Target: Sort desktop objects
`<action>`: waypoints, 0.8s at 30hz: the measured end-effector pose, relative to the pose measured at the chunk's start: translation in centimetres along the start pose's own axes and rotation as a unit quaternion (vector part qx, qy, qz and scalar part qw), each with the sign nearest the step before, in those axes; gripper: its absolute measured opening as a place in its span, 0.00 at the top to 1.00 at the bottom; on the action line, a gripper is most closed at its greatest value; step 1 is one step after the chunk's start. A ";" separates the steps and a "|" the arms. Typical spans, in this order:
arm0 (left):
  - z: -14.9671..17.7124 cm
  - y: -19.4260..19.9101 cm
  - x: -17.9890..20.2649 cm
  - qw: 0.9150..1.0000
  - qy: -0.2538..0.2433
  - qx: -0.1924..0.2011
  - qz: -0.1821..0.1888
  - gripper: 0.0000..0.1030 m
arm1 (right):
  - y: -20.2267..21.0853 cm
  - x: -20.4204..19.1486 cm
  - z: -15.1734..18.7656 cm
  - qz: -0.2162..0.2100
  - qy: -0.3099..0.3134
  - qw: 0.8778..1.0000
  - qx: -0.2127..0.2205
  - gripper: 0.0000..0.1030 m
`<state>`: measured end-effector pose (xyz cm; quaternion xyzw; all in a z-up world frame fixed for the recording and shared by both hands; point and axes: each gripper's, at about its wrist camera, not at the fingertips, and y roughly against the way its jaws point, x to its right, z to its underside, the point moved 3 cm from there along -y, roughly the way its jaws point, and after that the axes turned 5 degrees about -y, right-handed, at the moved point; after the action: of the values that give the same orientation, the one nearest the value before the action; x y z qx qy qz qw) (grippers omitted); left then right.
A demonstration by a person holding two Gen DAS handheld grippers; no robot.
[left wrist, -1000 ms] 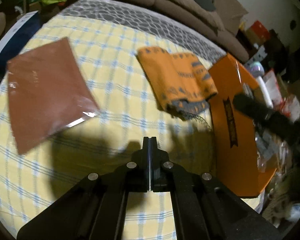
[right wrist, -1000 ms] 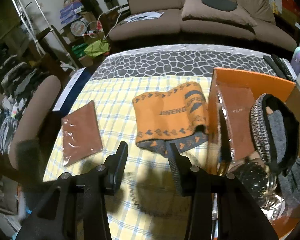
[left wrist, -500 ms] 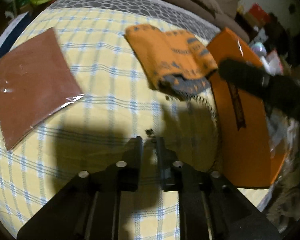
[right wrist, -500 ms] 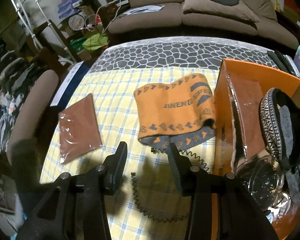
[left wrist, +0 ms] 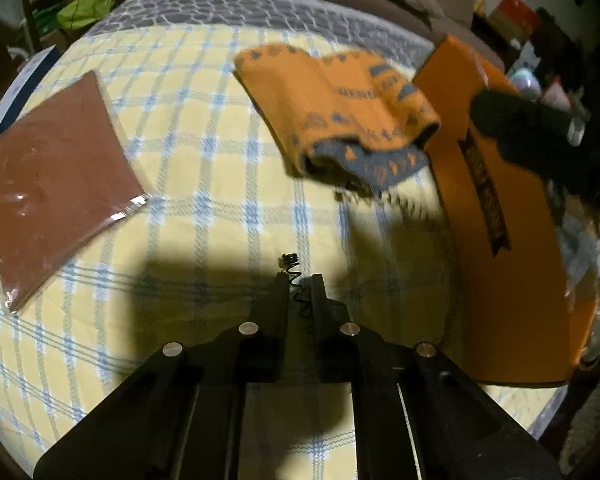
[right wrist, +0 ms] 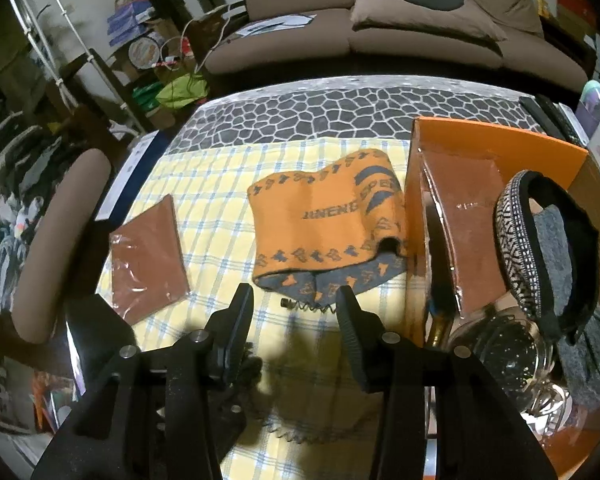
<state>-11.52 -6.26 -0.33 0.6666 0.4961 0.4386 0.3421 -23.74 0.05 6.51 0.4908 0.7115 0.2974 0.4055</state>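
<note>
My left gripper (left wrist: 299, 282) has its jaws a narrow gap apart, around one end of a thin black coiled cord (left wrist: 294, 270) on the yellow checked cloth. The cord (right wrist: 308, 306) also shows in the right wrist view, running under the orange knitted scarf (right wrist: 328, 224). The scarf (left wrist: 336, 112) lies beside the orange box (left wrist: 496, 216). My right gripper (right wrist: 296, 300) is open and empty, just short of the scarf's near edge. A brown packet in clear wrap (left wrist: 56, 172) lies on the left; it shows in the right wrist view (right wrist: 148, 256).
The orange box (right wrist: 496, 140) holds another brown packet (right wrist: 472, 216), a patterned headband (right wrist: 516, 236), grey cloth and a glass item. A brown sofa (right wrist: 380, 20) stands beyond the table. A chair back (right wrist: 56, 240) is at the left.
My left gripper went from fully shut to slightly open and moved forward, so the coiled cord's end now sits between its jaws. My right gripper moved closer to the scarf.
</note>
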 end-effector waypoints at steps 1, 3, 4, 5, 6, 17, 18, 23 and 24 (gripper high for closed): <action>-0.2 0.6 -0.3 1.000 0.008 0.005 0.010 0.94 | 0.1 0.0 0.0 -0.001 0.000 1.000 0.000 0.57; -0.8 2.1 -1.0 0.999 0.024 0.019 0.031 0.94 | 0.2 0.0 0.0 -0.002 0.002 1.000 0.000 0.57; -1.1 2.7 -1.4 0.998 0.031 0.025 0.039 0.94 | 0.1 0.0 0.1 -0.002 0.003 1.000 -0.002 0.57; -1.4 3.5 -1.9 0.998 0.039 0.032 0.046 0.94 | 0.1 -0.1 0.2 -0.002 0.005 1.000 -0.004 0.57; -1.6 4.1 -2.3 0.997 0.045 0.038 0.050 0.94 | 0.0 -0.1 0.3 -0.001 0.008 1.000 -0.008 0.55; -3.2 8.0 -7.5 0.982 0.122 0.064 0.130 0.94 | -0.2 0.0 0.7 0.006 0.019 1.000 -0.009 0.48; -3.3 8.4 -7.6 0.980 0.124 0.068 0.137 0.94 | -0.2 0.0 0.6 0.006 0.018 1.000 -0.008 0.47; -3.4 10.3 -7.6 0.969 0.136 0.080 0.191 0.94 | -0.4 0.0 0.6 0.008 0.019 1.000 -0.012 0.39; -3.4 10.7 -7.5 0.967 0.136 0.082 0.201 0.94 | -0.4 -0.1 0.7 0.007 0.019 1.000 -0.013 0.36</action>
<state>-11.77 -16.35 8.64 0.7123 0.4277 0.5433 0.1203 -23.31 -0.19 5.85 0.4847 0.7118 0.3183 0.3962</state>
